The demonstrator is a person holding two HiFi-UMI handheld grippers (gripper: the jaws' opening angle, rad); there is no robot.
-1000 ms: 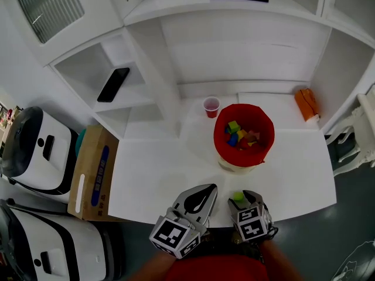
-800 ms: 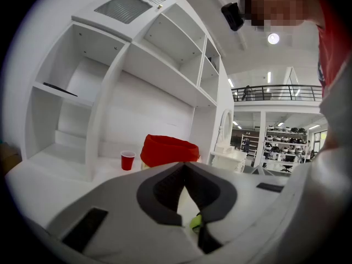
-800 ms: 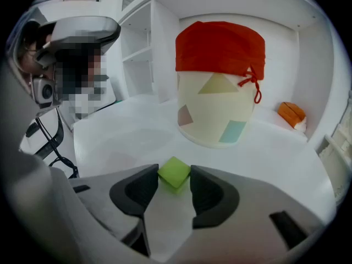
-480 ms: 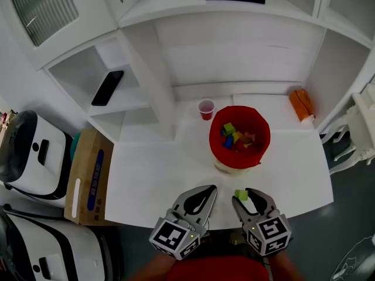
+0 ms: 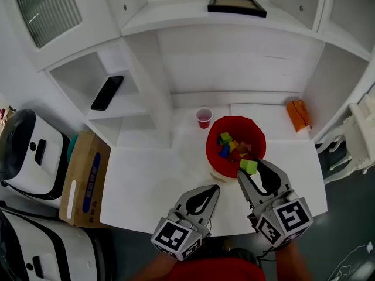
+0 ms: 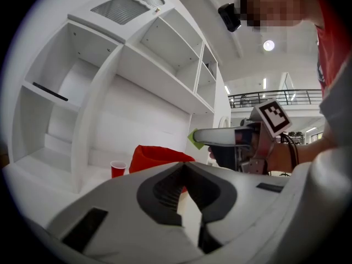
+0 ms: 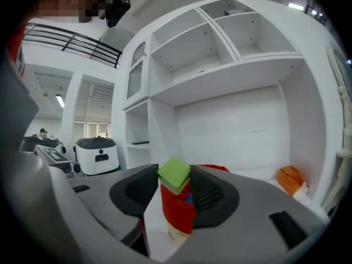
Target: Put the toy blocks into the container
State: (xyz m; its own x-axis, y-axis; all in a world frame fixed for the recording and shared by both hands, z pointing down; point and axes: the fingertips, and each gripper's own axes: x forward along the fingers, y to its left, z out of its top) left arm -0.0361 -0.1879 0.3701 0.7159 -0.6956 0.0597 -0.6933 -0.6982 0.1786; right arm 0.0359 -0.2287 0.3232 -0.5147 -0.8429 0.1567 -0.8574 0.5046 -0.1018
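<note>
Green block (image 5: 248, 167): pinched between the tips of the right gripper (image 5: 251, 167), lifted off the tabletop (image 5: 152, 180), seen just at the near rim of the container.
Right gripper: jaws just closing in, now moderately apart and pressing on the green block (image 7: 175, 175) from both sides.
Container (image 5: 211, 154): red, upright on the right half of the tabletop, nearer to the rear edge than to the front edge.
Blocks in the container (image 5: 228, 145): several, green, blue, yellow and reddish, lying mixed on the bottom.
Left gripper (image 5: 212, 189): jaws fully together with nothing between them, near the front edge of the tabletop, left of the right gripper.
Red cup (image 5: 204, 117): upright near the rear edge, just behind and left of the container.
Orange object (image 5: 297, 114): at the rear right corner, well apart from the container.
Phone (image 5: 107, 92): flat on a shelf at the left.
</note>
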